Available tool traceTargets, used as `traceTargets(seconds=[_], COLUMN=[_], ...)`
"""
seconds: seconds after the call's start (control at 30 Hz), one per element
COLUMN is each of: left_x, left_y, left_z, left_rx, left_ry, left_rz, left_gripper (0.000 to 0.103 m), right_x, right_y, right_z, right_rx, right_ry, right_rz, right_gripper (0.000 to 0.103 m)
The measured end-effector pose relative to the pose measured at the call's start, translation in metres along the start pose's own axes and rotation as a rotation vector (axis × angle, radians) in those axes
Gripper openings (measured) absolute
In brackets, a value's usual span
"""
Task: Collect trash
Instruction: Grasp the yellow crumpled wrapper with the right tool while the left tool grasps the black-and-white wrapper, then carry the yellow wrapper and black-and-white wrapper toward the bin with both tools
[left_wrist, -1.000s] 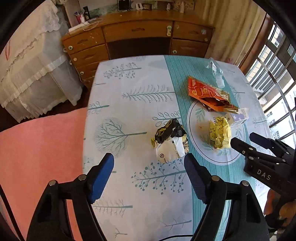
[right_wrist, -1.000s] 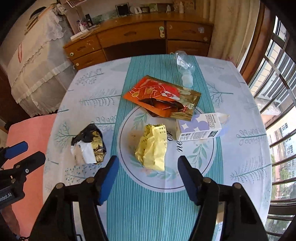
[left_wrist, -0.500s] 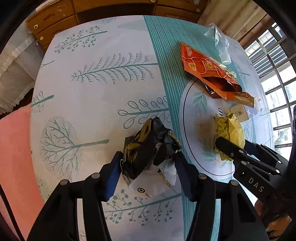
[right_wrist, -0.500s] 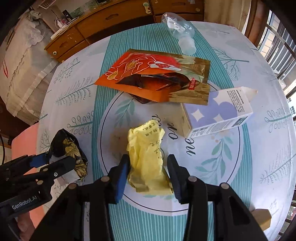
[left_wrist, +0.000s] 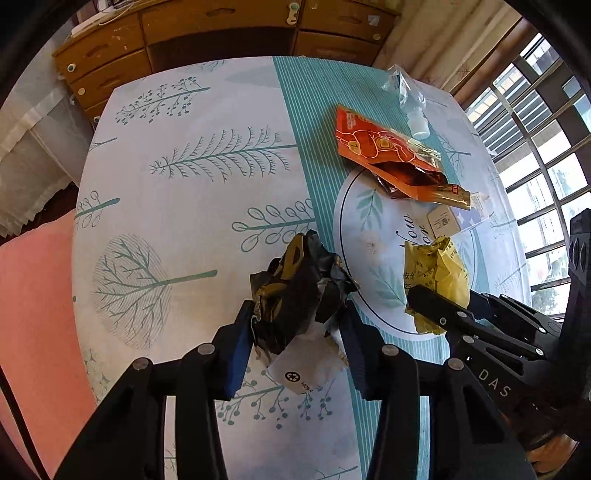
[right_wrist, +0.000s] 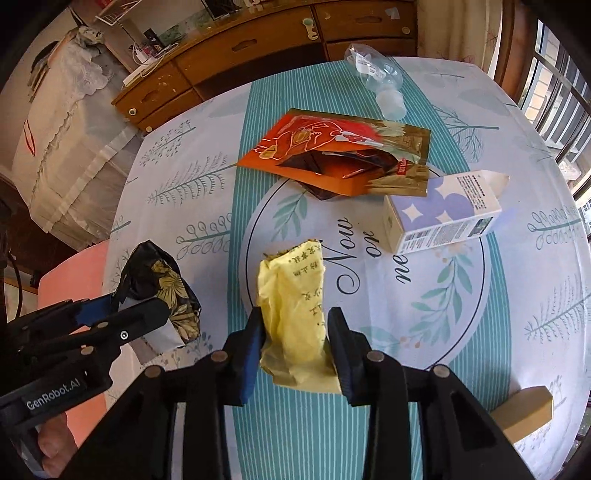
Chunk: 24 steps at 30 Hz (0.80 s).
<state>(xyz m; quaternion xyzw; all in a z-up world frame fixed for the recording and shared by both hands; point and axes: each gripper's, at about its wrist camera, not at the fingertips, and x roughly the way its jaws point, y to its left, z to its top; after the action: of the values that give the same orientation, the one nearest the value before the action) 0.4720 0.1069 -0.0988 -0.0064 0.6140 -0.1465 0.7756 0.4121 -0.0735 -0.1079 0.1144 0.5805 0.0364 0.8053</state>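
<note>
In the right wrist view, a crumpled wrapper (right_wrist: 293, 314) sits at lower centre on the desk (right_wrist: 461, 373), between the jaws of the right gripper (right_wrist: 295, 345), with a foil pouch (right_wrist: 336, 155) above it at centre and a carton (right_wrist: 441, 212) to the pouch's lower right. A plastic bottle (right_wrist: 375, 83) lies at the top, behind the pouch. At lower left a crumpled bag (right_wrist: 162, 286) lies between the jaws of the left gripper (left_wrist: 295, 341), and a drawer chest (right_wrist: 258, 44) stands beyond the desk's far edge.
</note>
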Motion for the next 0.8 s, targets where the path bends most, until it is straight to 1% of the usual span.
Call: traceTargets(seconds=[0.2,0.43,0.6,0.8], left_x=[-0.037,-0.079,-0.112,-0.144], left_y=[-0.009,-0.043,-0.075,-0.124], left_z=[-0.027,-0.066,-0.111,-0.177], left_rx=[0.007,0.023,0.001,-0.045], left_ry=[-0.049,-0.138,-0.212,-0.289], left_rz=[0.018,0.070,0.110,0.145], left_gripper=[0.044,0.044,0.044,0.044], right_x=[-0.026,-0.070,-0.107,-0.160], right_y=[0.006,0.002,-0.010,-0.032], right_z=[-0.013,-0.042,-0.077,-0.137], right_rx=[-0.027,-0.077,-0.133,-0.225], right_ry=[-0.026,-0.073,-0.094,-0.130], right_rz=[0.033,0.076,0.111,0.150], right_gripper=[0.035,0.035,0.035,0.035])
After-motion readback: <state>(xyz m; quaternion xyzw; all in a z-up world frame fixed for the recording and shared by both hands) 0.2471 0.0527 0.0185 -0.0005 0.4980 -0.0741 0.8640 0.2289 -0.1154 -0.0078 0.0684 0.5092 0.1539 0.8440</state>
